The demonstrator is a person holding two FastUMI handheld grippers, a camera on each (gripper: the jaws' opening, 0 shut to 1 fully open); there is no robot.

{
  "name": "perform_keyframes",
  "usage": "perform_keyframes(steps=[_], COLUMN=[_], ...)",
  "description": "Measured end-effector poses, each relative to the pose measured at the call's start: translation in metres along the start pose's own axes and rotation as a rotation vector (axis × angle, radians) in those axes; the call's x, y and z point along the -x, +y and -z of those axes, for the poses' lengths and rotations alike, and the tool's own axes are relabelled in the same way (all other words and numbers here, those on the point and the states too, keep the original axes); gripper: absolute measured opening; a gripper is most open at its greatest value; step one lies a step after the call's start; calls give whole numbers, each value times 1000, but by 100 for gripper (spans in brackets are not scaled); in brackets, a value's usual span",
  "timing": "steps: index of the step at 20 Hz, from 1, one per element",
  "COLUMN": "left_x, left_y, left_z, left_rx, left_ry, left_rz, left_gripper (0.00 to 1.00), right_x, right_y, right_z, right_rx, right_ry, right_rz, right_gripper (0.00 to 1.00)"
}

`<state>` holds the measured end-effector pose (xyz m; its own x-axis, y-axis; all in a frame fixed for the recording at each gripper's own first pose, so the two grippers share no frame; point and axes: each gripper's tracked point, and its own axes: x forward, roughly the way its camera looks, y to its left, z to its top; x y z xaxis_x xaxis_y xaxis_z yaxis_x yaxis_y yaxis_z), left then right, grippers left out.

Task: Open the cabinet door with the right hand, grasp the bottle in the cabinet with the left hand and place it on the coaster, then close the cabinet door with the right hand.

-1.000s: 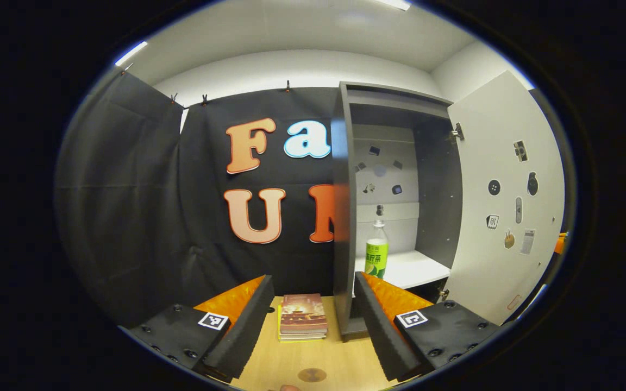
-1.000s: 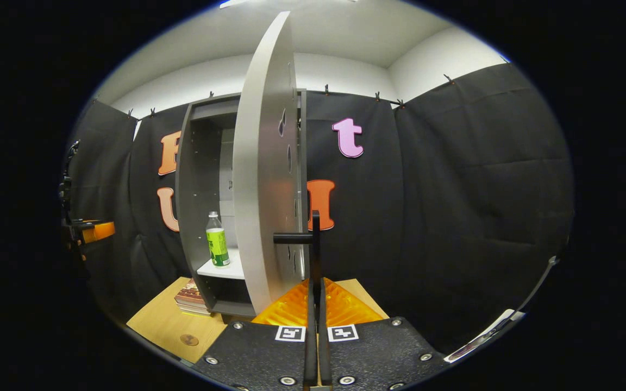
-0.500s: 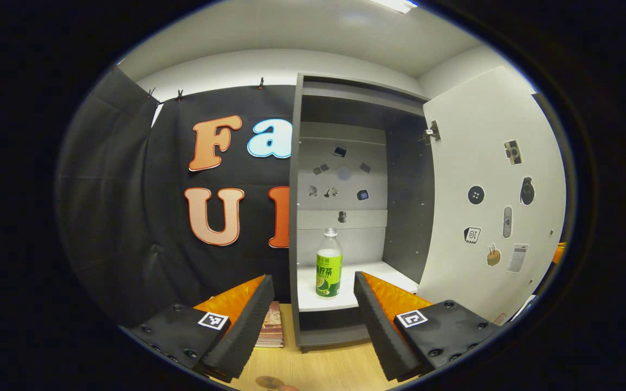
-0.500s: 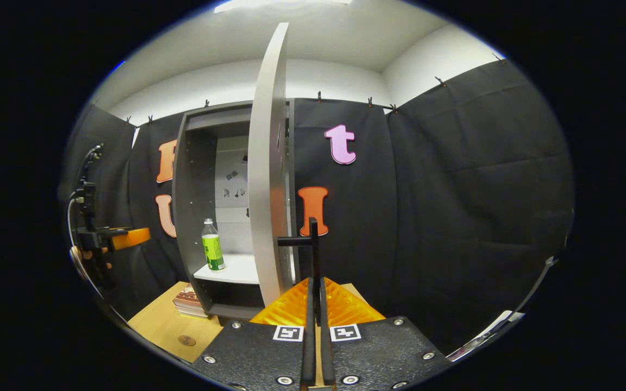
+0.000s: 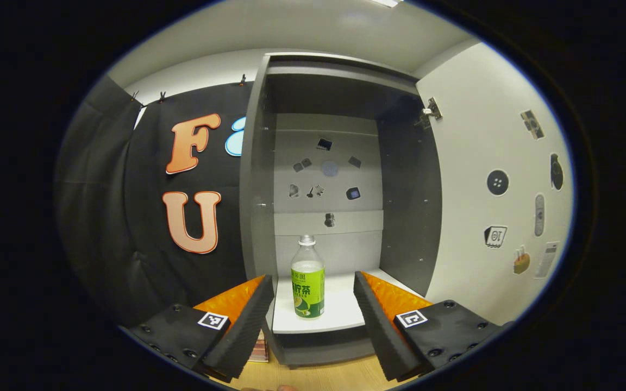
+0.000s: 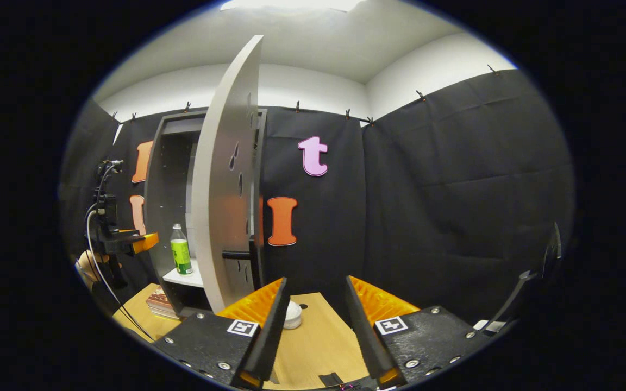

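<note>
The cabinet door is standing swung wide open; the bottle is standing upright on the white shelf inside the cabinet, lined up between the spread fingers of the left tool, which is hanging just in front of the shelf, touching nothing; the right tool is hovering over the counter with its fingers apart, beside the door handle; a small white round object is lying on the counter near the cabinet.

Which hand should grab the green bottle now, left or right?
Left. The left gripper is open and faces the bottle on the shelf. The right gripper sits outside the open cabinet door.
</note>
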<state>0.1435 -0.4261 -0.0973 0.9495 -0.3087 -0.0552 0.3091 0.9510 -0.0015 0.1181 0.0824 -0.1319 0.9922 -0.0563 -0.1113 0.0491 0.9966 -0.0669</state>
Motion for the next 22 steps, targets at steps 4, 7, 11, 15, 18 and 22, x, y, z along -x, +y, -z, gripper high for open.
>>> perform_keyframes(steps=[4,7,11,15,18,22], left_x=[-48,-84,-119,-143,-159,-171], left_y=[-3,-4,-6,-7,-10,-16], left_z=[19,36,59,73,86,94], left_rx=[5,-3,0,-16,-24,-29], left_ry=[18,40,76,95,118,134], left_rz=[-9,-8,-2,2,11,22], left_gripper=[96,96,96,97,97,97], right_x=[-8,-11,-7,-8,-10,-11], right_y=[-14,-21,-35,-39,-43,-45], right_z=[-1,-1,1,3,3,4], right_rx=[-17,-31,-18,-28,-29,-34], right_ry=[-3,0,9,22,21,26], right_rz=[62,114,177,214,236,257], right_gripper=[94,98,98,93,93,93])
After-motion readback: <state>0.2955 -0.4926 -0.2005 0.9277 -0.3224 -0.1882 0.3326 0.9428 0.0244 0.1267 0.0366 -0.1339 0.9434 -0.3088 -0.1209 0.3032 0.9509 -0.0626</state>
